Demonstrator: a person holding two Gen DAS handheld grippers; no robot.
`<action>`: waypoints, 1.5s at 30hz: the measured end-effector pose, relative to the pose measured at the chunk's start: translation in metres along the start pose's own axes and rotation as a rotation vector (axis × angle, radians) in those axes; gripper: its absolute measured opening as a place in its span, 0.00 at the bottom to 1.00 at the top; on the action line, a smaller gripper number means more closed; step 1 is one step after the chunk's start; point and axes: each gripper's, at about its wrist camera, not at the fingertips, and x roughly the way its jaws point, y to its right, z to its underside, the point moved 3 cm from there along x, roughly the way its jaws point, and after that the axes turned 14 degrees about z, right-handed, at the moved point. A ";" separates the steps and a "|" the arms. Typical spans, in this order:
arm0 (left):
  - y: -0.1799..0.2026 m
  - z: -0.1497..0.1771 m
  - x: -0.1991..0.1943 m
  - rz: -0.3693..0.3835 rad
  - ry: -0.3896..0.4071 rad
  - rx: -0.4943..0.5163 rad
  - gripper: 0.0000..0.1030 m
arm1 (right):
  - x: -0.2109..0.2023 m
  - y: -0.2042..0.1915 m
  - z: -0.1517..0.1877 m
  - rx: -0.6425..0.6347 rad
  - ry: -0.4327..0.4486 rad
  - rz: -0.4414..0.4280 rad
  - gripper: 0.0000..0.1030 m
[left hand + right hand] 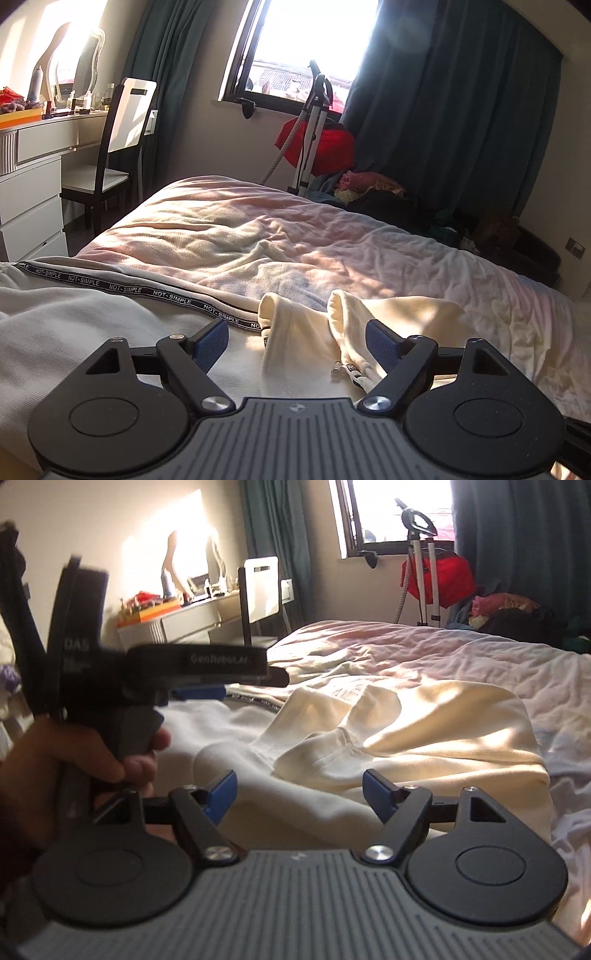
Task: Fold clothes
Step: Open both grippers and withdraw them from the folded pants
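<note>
You face a sunlit window [295, 48] flanked by dark teal curtains [454, 110]. A white dressing table [33, 177] with mirror [79, 66] and chair [114, 147] stands left of the pink-covered bed [258, 229].

Hoodie [110, 325] on bed [332, 243]

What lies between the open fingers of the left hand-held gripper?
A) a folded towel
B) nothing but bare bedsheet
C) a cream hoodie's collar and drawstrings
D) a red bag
C: in the left wrist view the left hand-held gripper stands open over the hoodie, its drawstrings showing.
</note>
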 end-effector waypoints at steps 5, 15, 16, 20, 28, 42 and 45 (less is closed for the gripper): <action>0.011 0.013 0.009 0.022 -0.052 0.053 0.80 | 0.030 0.030 -0.006 0.059 -0.027 0.118 0.74; 0.008 0.022 0.021 0.180 -0.117 -0.029 0.79 | 0.092 0.058 0.026 0.149 -0.257 0.250 0.70; 0.007 0.023 0.023 0.209 -0.126 -0.043 0.78 | 0.090 0.057 0.025 0.153 -0.257 0.253 0.70; 0.012 0.029 0.029 0.274 -0.156 -0.045 0.78 | 0.082 0.067 0.021 0.232 -0.250 0.238 0.69; 0.018 0.044 0.054 0.273 -0.239 0.038 0.67 | 0.071 0.101 0.017 0.456 -0.248 0.182 0.70; 0.023 0.050 0.062 0.334 -0.342 0.081 0.57 | 0.072 0.110 0.016 0.507 -0.237 0.183 0.70; 0.024 0.052 0.064 0.311 -0.335 0.095 0.49 | 0.072 0.110 0.015 0.504 -0.232 0.186 0.70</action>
